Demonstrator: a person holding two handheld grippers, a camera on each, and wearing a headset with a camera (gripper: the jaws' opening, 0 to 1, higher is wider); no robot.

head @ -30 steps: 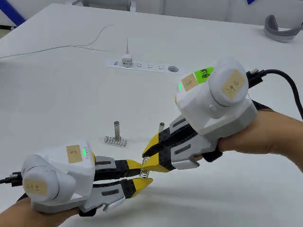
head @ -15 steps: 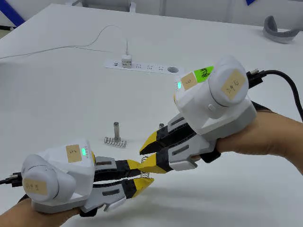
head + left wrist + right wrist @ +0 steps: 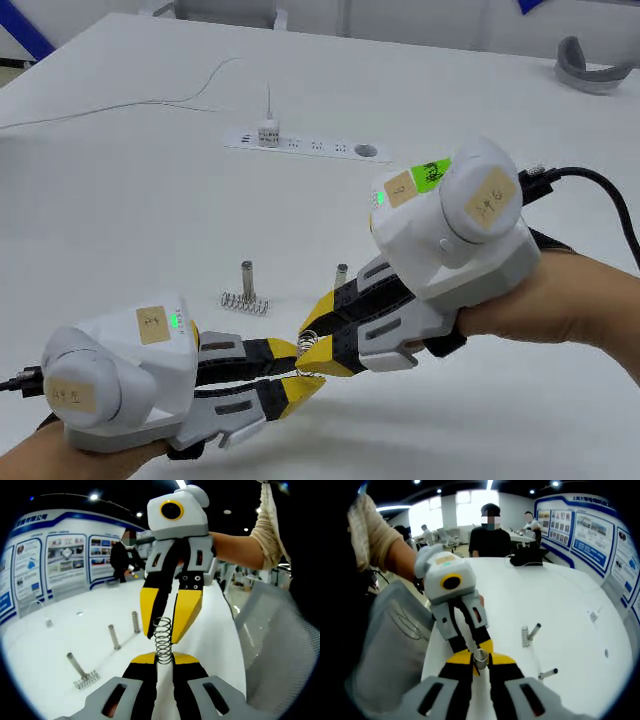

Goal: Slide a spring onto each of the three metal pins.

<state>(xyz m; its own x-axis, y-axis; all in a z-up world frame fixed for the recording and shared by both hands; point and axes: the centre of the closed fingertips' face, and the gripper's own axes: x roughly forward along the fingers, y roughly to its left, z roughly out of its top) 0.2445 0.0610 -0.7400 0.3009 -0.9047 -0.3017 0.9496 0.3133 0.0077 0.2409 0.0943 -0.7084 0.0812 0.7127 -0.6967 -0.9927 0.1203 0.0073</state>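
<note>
A small steel spring (image 3: 308,346) hangs above the table between both grippers. My left gripper (image 3: 295,375) comes in from the lower left and is shut on the spring's lower end (image 3: 163,652). My right gripper (image 3: 318,342) reaches in from the right, its yellow jaws pressed against the coil's sides (image 3: 163,630). In the right gripper view the spring (image 3: 480,655) shows end-on between my jaws. Three upright metal pins (image 3: 135,622) (image 3: 114,637) (image 3: 76,664) stand bare on the white table. A second spring (image 3: 245,299) lies at the foot of the left pin (image 3: 247,277).
A white power strip (image 3: 300,143) with a plugged-in cable lies farther back on the table (image 3: 120,200). A grey curved object (image 3: 590,60) sits at the far right corner. People stand beyond the table (image 3: 490,535).
Half a second ago the right gripper's jaws were spread wide above the spring; they have since dropped and closed around it. The left gripper has stayed put with the spring.
</note>
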